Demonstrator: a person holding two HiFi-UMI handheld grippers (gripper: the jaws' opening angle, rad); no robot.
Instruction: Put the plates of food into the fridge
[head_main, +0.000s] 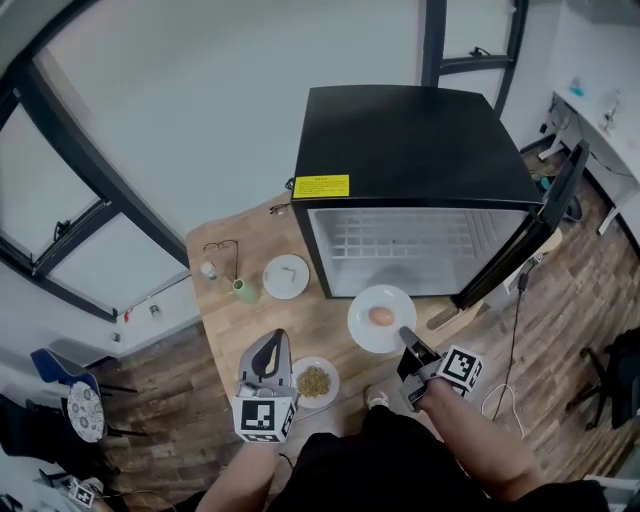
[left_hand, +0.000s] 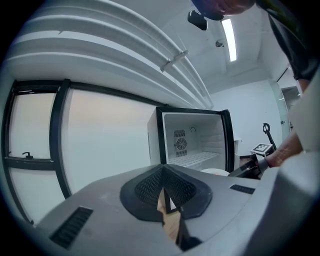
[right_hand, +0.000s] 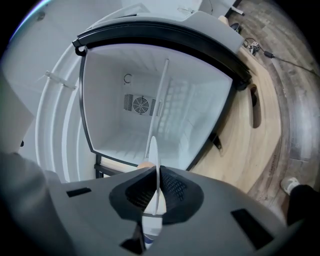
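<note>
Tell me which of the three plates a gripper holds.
The plate with the round brownish food, before the open fridge: the right gripper pinches its rim. The greenish-food plate and the far plate lie free on the table.

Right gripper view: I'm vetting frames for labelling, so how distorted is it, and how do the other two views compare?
Right gripper view: strong fisheye bows the fridge frame, the corners go black, and the near plate rim is soft. Left gripper view: the ceiling light blows out and the window is washed pale. Head view: evenly lit and sharp, with lines bending near the edges.
</note>
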